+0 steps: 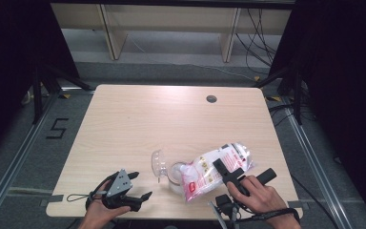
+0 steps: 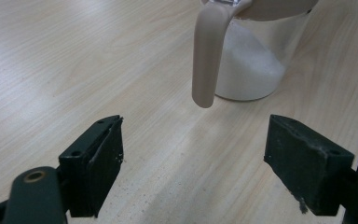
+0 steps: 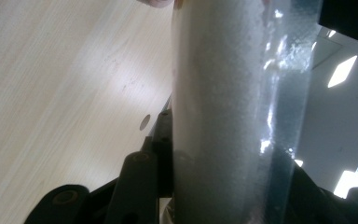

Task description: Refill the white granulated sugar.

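— What is the right tool doing?

— I'm pinching the clear bag of white powder with it, tilted, its lower end at the mouth of the jug.

— And the left tool?

— I'm holding it spread wide and empty, resting near the tabletop's front edge, its jaws facing the jug's beige handle. The jug is standing just beside the bag, white powder sitting in its bottom.

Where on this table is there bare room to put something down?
The whole far half, from the jug and bag back to the small round hole, is bare. The near edge is crowded: both grippers, jug, bag.
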Tool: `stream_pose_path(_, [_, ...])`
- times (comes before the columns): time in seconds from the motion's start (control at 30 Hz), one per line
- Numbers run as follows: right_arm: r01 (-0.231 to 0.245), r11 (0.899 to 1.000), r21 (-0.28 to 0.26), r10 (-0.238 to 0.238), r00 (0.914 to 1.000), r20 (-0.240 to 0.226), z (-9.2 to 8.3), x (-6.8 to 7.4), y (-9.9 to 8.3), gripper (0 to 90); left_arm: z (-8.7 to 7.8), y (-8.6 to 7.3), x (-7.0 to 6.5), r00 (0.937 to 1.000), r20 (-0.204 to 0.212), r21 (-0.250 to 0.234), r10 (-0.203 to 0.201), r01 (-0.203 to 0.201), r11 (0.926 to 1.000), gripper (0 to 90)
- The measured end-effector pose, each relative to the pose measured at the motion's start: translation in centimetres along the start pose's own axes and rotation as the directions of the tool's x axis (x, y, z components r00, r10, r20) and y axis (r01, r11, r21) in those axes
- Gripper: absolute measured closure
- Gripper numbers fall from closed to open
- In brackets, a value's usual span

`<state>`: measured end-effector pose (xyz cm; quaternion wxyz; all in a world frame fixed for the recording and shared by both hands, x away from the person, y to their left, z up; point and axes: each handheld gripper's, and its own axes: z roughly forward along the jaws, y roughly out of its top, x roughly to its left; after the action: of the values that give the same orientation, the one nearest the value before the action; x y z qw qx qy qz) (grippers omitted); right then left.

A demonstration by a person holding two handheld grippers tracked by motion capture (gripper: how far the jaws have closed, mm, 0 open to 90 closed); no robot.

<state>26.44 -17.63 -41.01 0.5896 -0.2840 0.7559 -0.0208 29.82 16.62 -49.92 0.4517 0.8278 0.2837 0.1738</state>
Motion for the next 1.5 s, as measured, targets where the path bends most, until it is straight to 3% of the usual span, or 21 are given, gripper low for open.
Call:
stream_pose_path(0.1, [0.024,1.0,-0.013,-0.023,0.9997,0.002,0.05,-0.21,0.12,69.9,0.0,0.0,0.0,1.0,0.0,0.0,0.001,-0.001,1.0,19.0])
stream_pose_path(0.13, [0.001,1.0,-0.007,-0.001,1.0,0.004,-0.02,-0.06,0.17,70.0,0.01,0.0,0.0,1.0,0.0,0.0,0.002,-0.002,1.0,19.0])
stream_pose_path(0.2, [0.0,1.0,-0.009,0.0,1.0,0.005,-0.01,-0.03,0.25,70.1,0.0,0.0,-0.01,1.0,0.0,0.001,0.0,0.0,1.0,19.0])
stream_pose_path(0.3, [0.058,0.998,-0.017,-0.058,0.9983,0.005,0.12,-0.25,0.23,70.2,-0.01,-0.01,0.0,1.0,0.0,0.0,0.001,-0.001,1.0,19.0])
stream_pose_path(0.6, [0.043,0.999,-0.008,-0.043,0.9991,0.001,-0.02,-0.05,-0.13,70.5,-0.02,0.01,-0.04,1.0,0.003,-0.005,-0.002,0.002,1.0,19.0])
stream_pose_path(0.67, [0.059,0.998,-0.015,-0.059,0.9982,0.005,-0.04,-0.14,-0.25,70.6,-0.04,0.03,0.0,1.0,0.004,-0.007,0.005,-0.005,1.0,19.0])
stream_pose_path(0.7, [0.034,0.999,-0.003,-0.034,0.9994,0.005,-0.17,0.04,-0.3,70.6,-0.02,0.02,-0.01,1.0,0.004,-0.005,0.001,-0.001,1.0,19.0])
stream_pose_path(0.8, [0.034,0.999,-0.003,-0.034,0.9994,0.004,-0.19,0.07,-0.3,70.7,-0.03,0.01,-0.04,1.0,0.004,-0.006,-0.001,0.001,1.0,19.0])
stream_pose_path(0.83, [0.058,0.998,-0.019,-0.058,0.9983,0.004,-0.06,-0.11,-0.25,70.8,-0.04,0.04,0.01,1.0,0.004,-0.006,0.006,-0.006,1.0,19.0])
stream_pose_path(1.13, [0.044,0.999,-0.015,-0.044,0.999,-0.008,-0.24,-0.03,0.18,71.5,-0.01,0.01,0.0,1.0,0.007,-0.009,-0.001,0.001,1.0,19.0])
stream_pose_path(1.2, [0.051,0.999,-0.01,-0.051,0.9986,-0.009,-0.29,-0.07,0.19,71.7,0.08,-0.01,-0.13,0.9998,0.008,-0.022,-0.02,0.02,0.9996,19.0])
stream_pose_path(1.27, [0.054,0.999,-0.008,-0.054,0.9985,-0.006,-0.29,-0.06,0.2,71.7,-0.02,0.03,0.05,0.9999,0.007,-0.009,0.008,-0.008,0.9999,19.0])
stream_pose_path(1.5, [0.048,0.999,-0.005,-0.048,0.9988,-0.008,-0.35,-0.1,0.06,72.0,0.0,0.01,0.0,1.0,0.007,-0.01,-0.001,0.001,1.0,19.0])
